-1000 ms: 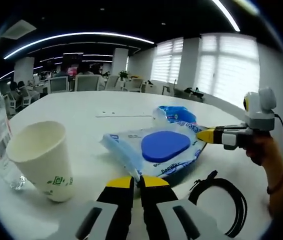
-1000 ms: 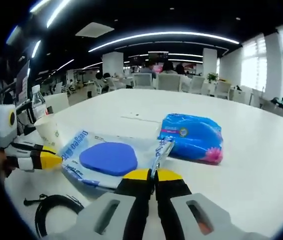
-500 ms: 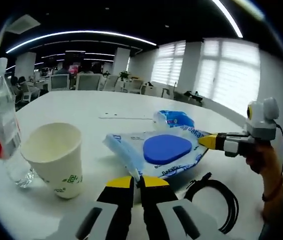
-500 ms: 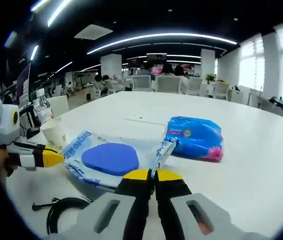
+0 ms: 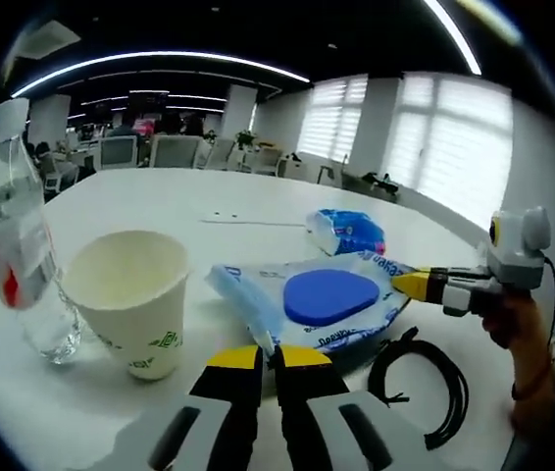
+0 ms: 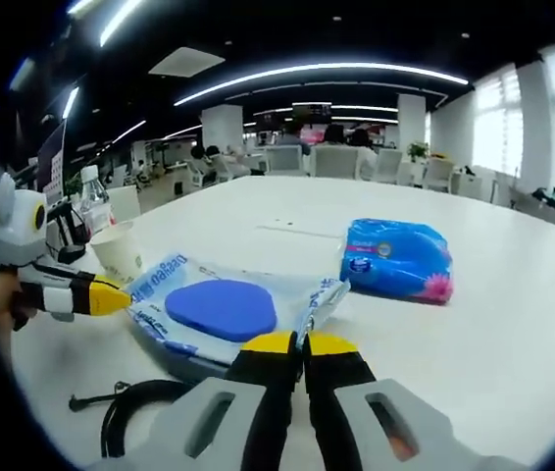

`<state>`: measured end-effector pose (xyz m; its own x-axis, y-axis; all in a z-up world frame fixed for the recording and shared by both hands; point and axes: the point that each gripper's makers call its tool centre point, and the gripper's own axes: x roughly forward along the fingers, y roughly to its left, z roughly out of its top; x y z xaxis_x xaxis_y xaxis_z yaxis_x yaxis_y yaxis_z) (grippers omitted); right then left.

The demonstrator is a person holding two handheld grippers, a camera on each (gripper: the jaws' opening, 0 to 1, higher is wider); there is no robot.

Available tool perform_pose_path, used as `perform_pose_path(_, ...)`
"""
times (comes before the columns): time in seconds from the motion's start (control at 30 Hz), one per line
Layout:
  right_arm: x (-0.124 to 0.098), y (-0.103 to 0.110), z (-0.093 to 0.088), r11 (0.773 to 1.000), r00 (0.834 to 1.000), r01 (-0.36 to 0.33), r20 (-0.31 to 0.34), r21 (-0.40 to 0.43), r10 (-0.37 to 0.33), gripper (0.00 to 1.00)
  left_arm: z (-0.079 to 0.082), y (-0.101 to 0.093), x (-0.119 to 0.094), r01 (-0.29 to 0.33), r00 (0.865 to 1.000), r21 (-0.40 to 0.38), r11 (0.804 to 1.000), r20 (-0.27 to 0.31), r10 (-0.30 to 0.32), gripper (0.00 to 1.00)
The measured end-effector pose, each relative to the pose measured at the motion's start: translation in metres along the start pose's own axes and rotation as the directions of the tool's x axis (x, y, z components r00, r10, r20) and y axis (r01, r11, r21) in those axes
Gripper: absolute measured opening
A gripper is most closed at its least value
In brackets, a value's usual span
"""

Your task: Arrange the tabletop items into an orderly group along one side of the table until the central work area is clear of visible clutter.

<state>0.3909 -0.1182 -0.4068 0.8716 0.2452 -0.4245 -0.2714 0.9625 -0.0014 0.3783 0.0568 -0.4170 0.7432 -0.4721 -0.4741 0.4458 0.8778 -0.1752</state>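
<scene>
Right hand-held gripper pinching clear pouch corner; left hand-held gripper opposite.

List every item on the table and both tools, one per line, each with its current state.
Left tool: shut on the clear bag's corner.
Right tool: shut on the opposite corner.
Clear bag: stretched between both tools, blue pad inside.
Paper cup: upright, open, contents not visible.
Water bottle: upright, capped.
Blue tissue pack: lying flat, apart from the bag.
Black cable: coiled, loose.
</scene>
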Motion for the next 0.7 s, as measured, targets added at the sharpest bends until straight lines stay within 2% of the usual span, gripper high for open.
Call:
perform_pose_path(0.1,0.0,0.0,-0.001,1.0,1.0,0.006,-0.004,-0.011,-0.006,0.01,-0.002,0.001,0.001,0.005,1.0,0.009,1.0,-0.011,-0.005,0.04)
perform_pose_path(0.3,0.003,0.0,-0.002,1.0,1.0,0.003,-0.001,-0.018,-0.003,0.01,-0.004,0.002,0.001,0.03,0.999,-0.045,0.999,-0.012,-0.031,0.04)
perform_pose_path(0.47,0.005,0.0,-0.006,1.0,1.0,0.004,-0.009,-0.027,-0.004,0.01,-0.003,0.003,0.002,0.03,0.999,-0.047,0.998,-0.013,-0.03,0.04)
perform_pose_path(0.7,0.006,0.0,-0.017,1.0,0.999,-0.004,-0.043,-0.026,0.003,0.01,-0.014,0.0,0.003,0.028,0.998,-0.002,1.0,-0.064,-0.028,0.04)
